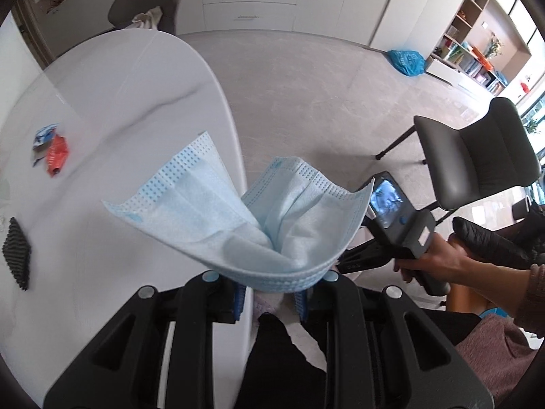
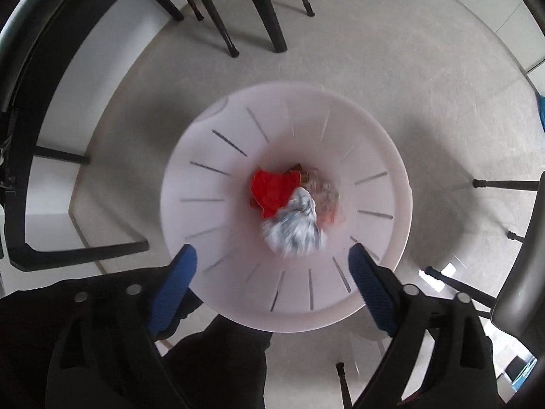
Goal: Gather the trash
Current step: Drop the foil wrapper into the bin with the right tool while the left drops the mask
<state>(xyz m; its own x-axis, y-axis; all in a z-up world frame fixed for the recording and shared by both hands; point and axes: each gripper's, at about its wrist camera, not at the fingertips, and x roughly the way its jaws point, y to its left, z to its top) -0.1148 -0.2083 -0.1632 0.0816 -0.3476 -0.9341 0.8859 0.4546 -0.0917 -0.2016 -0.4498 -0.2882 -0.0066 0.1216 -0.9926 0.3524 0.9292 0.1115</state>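
Observation:
My left gripper (image 1: 272, 293) is shut on a light blue face mask (image 1: 259, 218), which fans out above the fingers at the table's edge. A red wrapper (image 1: 57, 155) and a small blue and white wrapper (image 1: 44, 134) lie on the white table (image 1: 119, 85) to the left. My right gripper (image 2: 272, 262) is open and empty above a white slotted trash bin (image 2: 218, 184) on the floor. A blurred grey-white crumpled piece (image 2: 293, 228) is in mid-air inside the bin, above a red wrapper (image 2: 272, 191) at the bottom. The right gripper also shows in the left wrist view (image 1: 395, 225), held by a hand.
A black ribbed pad (image 1: 17, 252) lies at the table's left edge. Grey chairs (image 1: 477, 150) stand on the floor right and behind the table. A blue bag (image 1: 407, 61) lies by the shelves. Chair legs (image 2: 252, 10) and a dark frame (image 2: 30, 136) surround the bin.

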